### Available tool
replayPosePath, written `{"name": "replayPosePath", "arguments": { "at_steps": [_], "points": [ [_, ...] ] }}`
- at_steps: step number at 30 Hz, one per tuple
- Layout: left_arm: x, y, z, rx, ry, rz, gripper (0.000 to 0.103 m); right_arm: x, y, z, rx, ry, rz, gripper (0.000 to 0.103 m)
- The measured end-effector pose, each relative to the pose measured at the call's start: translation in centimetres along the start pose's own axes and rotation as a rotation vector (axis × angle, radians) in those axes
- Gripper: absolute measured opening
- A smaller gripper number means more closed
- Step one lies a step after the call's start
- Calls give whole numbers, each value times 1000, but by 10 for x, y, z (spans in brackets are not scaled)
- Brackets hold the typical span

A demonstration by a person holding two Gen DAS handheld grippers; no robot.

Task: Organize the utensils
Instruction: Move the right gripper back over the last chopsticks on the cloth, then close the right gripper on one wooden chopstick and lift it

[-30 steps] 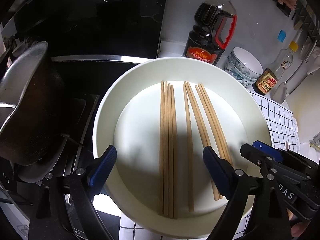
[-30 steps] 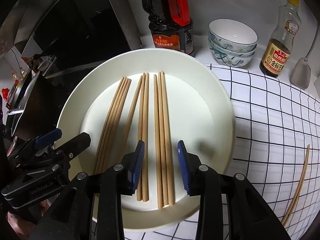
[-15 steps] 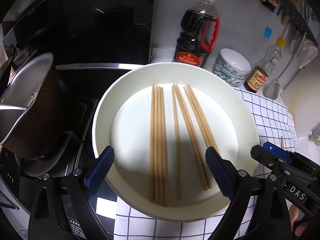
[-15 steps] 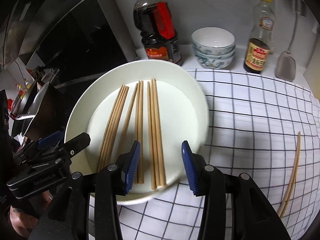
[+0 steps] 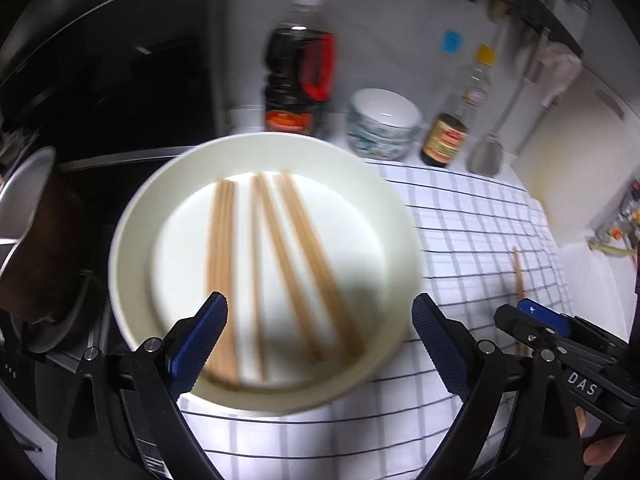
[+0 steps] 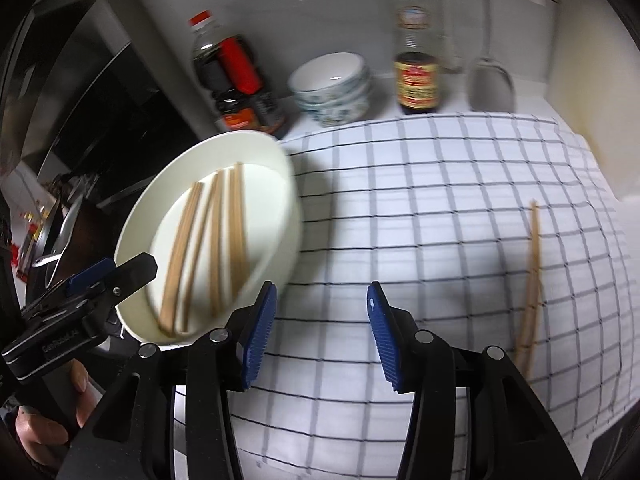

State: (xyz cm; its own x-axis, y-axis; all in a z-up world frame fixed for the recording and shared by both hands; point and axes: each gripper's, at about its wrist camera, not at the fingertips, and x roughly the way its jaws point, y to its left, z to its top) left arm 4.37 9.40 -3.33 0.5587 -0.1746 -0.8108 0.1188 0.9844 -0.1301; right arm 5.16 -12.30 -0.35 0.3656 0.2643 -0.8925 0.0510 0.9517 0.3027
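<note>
Chopsticks (image 5: 276, 264) lie in rows on the white plate (image 5: 136, 216); one loose pair (image 6: 530, 276) rests on the checked cloth (image 6: 440, 208). Right gripper (image 6: 322, 336) has just been opening above the cloth — nothing between its pads. Left gripper (image 5: 320, 344) gapes wide, empty.

Right gripper (image 6: 322, 322) jaws apart, empty, above checked cloth (image 6: 440, 200); chopsticks (image 6: 212, 240) on white plate (image 6: 280, 168) at left.

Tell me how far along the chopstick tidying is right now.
Mostly done: several chopsticks already lie in rows on the white plate. In hand: nothing; the right gripper is empty over the checked cloth, its jaws just opened wider, and the left gripper is open too. Left: the loose chopsticks on the cloth, off to the right.
</note>
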Motion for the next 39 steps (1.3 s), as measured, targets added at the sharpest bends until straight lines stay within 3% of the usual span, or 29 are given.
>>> {"name": "replayPosePath", "arguments": {
  "at_steps": [10, 18, 28, 39],
  "points": [
    [13, -93, -12, 123, 29, -78, 92, -29, -95, -21, 137, -35, -92, 49],
    [39, -139, -27, 183, 56, -112, 92, -28, -155, -38, 164, -44, -210, 49],
    [83, -170, -50, 216, 117, -88, 92, 17, -183, -48, 148, -10, -260, 49],
    [102, -184, -58, 226, 138, -73, 92, 41, -179, -47, 53, -24, -312, 49]
  ]
}}
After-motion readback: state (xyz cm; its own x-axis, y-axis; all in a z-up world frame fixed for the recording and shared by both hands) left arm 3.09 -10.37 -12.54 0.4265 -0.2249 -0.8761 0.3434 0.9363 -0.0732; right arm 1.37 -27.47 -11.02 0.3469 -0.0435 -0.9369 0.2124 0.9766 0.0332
